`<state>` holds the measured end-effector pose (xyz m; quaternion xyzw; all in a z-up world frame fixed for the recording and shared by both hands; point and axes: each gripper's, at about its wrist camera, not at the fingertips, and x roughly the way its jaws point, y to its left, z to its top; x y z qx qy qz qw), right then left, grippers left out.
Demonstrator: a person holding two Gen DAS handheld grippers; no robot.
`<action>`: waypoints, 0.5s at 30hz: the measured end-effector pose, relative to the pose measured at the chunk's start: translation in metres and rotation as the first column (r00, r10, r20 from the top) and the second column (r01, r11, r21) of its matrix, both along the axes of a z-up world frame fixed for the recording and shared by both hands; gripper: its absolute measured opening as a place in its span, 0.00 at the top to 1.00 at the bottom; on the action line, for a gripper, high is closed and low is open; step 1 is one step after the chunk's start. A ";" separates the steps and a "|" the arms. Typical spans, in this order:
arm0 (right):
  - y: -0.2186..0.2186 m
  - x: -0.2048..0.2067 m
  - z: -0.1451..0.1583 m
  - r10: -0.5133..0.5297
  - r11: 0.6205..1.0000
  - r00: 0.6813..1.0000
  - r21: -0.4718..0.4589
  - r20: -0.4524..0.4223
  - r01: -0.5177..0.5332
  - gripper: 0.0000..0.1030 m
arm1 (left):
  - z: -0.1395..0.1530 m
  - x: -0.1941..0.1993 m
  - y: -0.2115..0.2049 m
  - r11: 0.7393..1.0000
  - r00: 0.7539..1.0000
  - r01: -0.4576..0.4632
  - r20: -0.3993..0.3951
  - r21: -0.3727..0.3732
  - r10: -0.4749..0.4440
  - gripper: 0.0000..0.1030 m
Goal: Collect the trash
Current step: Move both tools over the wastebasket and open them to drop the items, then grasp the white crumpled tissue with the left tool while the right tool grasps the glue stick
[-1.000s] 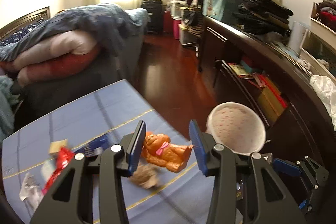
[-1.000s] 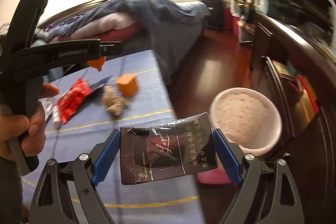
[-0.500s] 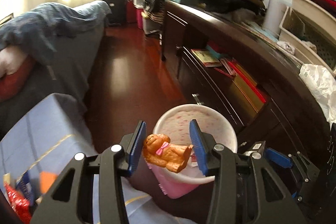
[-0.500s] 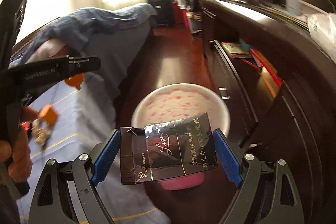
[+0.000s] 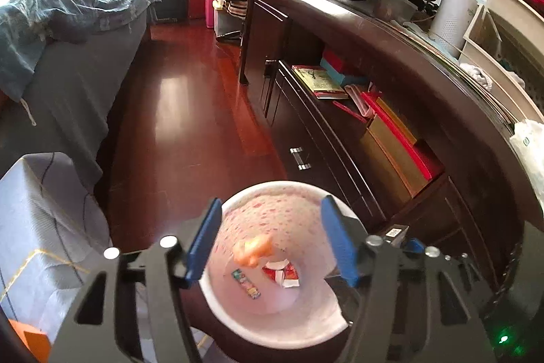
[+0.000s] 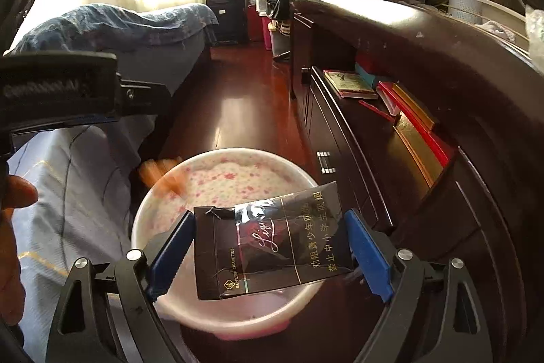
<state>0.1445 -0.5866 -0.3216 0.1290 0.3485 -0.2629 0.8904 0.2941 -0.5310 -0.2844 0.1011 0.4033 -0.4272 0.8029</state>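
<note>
Bedroom, red wood floor [image 5: 190, 111]; bin [image 5: 272, 332] below both hands. My left fingers [image 5: 268, 244] opening, nothing between; orange toy [image 5: 253, 249] falling into bin. My right fingers [image 6: 270, 256] clamped on cigarette pack [image 6: 272, 244] over rim, awaiting drop.

bin [image 5: 272, 325] between bed [image 5: 68, 91], cabinet [image 5: 391, 142]

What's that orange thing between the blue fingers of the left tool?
A blurred orange toy, apparently falling free between the opening left gripper into the bin; left wrist view.
</note>
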 end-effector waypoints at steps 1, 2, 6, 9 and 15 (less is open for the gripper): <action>-0.002 0.002 -0.002 0.001 1.000 1.000 -0.002 0.002 -0.001 0.12 | 0.000 0.001 -0.003 1.000 1.000 0.002 0.001 -0.003 -0.002 0.34; -0.002 0.003 -0.003 -0.002 1.000 1.000 -0.006 0.002 0.002 0.09 | 0.000 0.001 -0.003 1.000 1.000 0.001 0.001 -0.005 -0.001 0.29; 0.000 0.007 -0.007 -0.002 1.000 1.000 -0.026 -0.011 0.002 0.09 | 0.005 0.002 0.002 1.000 1.000 -0.016 0.005 -0.026 0.016 0.25; 0.006 0.005 -0.006 0.004 1.000 1.000 -0.026 -0.013 -0.004 0.07 | 0.011 0.000 0.011 0.999 0.999 -0.038 0.034 -0.026 0.038 0.23; 0.027 -0.007 0.007 0.017 1.000 1.000 -0.005 -0.019 -0.017 0.06 | 0.026 -0.005 0.052 0.991 0.987 -0.130 0.090 -0.015 0.130 0.17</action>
